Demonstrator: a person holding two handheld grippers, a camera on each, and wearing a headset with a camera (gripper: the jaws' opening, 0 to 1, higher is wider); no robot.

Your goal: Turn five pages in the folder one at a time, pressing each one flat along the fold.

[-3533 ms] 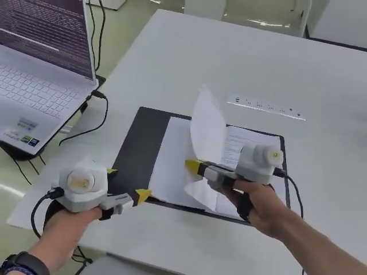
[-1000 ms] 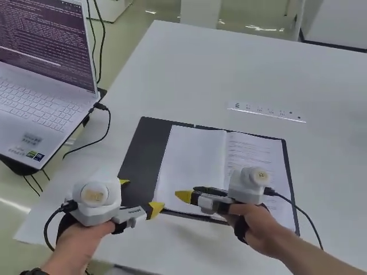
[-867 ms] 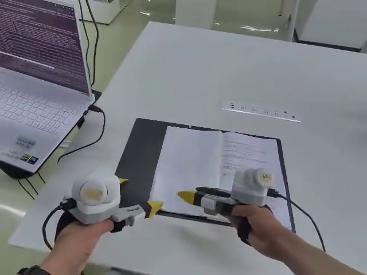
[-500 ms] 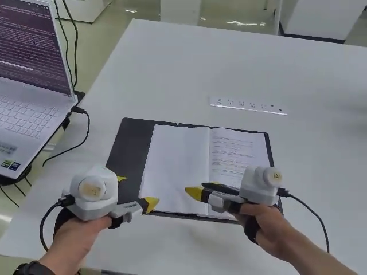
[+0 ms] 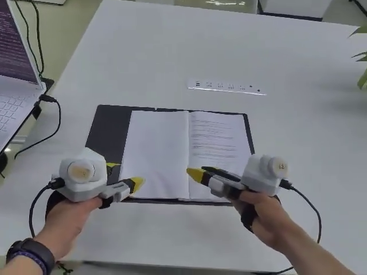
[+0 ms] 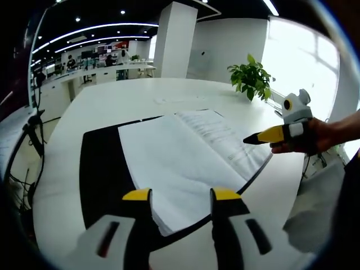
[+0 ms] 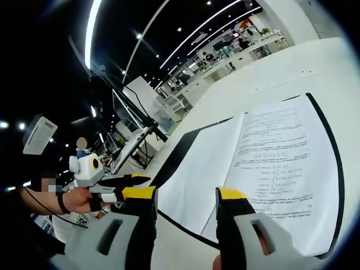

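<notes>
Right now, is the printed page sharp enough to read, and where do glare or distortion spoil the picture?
Head view: even light, printed page sharp, its lines too small to read. Left gripper view: fisheye bends the folder, window behind the plant is blown out. Right gripper view: page curved, ceiling lights streak brightly.

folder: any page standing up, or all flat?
All flat. The folder lies open; the blank left page and printed right page both lie level either side of the fold, no sheet raised.
</notes>
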